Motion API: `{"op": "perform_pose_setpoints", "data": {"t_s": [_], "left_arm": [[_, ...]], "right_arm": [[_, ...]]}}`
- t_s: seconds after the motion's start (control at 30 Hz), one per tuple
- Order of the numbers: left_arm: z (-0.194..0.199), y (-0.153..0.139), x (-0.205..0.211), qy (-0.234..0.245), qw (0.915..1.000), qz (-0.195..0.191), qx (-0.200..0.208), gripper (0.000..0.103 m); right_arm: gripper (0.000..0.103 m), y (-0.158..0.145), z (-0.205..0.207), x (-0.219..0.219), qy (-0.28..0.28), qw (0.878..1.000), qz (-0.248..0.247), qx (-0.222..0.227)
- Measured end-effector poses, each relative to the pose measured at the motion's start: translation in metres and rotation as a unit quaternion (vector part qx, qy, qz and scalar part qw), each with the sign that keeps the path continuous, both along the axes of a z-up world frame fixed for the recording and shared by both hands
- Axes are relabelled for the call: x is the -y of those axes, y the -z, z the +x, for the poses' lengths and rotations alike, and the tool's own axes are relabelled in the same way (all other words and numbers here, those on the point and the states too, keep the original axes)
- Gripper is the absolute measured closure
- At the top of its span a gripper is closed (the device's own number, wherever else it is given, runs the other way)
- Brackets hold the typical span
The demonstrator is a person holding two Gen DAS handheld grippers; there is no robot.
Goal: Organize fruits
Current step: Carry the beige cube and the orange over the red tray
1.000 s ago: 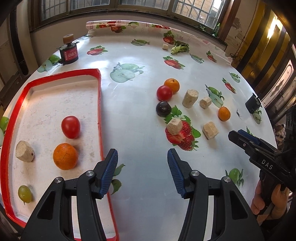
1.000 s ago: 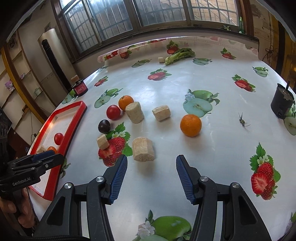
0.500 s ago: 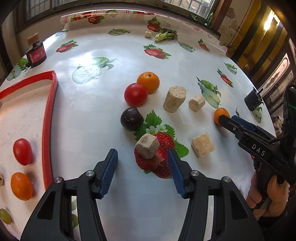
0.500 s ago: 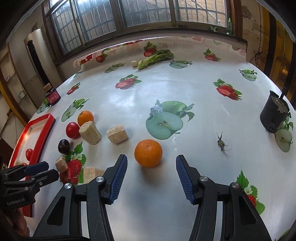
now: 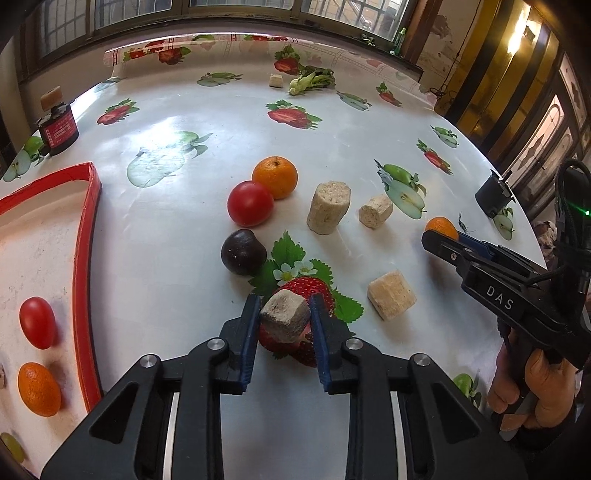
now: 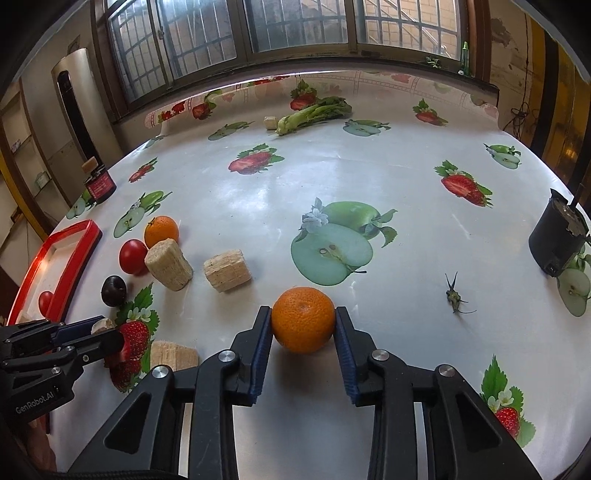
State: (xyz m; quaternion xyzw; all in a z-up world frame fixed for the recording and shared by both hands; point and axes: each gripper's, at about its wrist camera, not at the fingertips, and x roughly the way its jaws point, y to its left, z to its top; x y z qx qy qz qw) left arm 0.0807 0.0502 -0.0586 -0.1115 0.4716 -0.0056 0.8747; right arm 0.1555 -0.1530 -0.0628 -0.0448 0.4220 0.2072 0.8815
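Left tongs closed on a tan cube-shaped chunk above the counter, near a dark plum. Right tongs closed on a mandarin orange resting on the counter. Red-rimmed tray at left holds a tomato.

A lived-in home dining room: a round table under a glossy fruit-printed white oilcloth, barred wood-framed windows behind, a tall silver standing air conditioner (corner left).
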Motion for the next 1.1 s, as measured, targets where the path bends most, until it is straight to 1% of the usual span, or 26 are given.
{"op": "perform_pose_setpoints", "data": {"t_s": [0.2, 0.4, 0.63, 1.1], "left_arm": [[-0.015, -0.011, -0.011, -0.017, 0.9998, 0.001, 0.012, 0.079], [-0.030, -0.020, -0.022, -0.033, 0.9992, 0.009, 0.021, 0.079], [-0.046, -0.031, -0.043, -0.058, 0.9976, 0.019, 0.033, 0.079], [-0.075, -0.038, -0.091, -0.107, 0.9930, 0.024, 0.044, 0.079]], "right_arm": [[0.069, -0.017, -0.018, -0.001, -0.010, 1.000, 0.021, 0.005], [0.069, -0.027, -0.037, -0.016, -0.032, 0.999, 0.033, 0.006], [0.069, -0.035, -0.058, -0.045, -0.067, 0.997, 0.039, 0.007], [0.069, -0.039, -0.092, -0.115, -0.137, 0.990, 0.035, 0.004]]}}
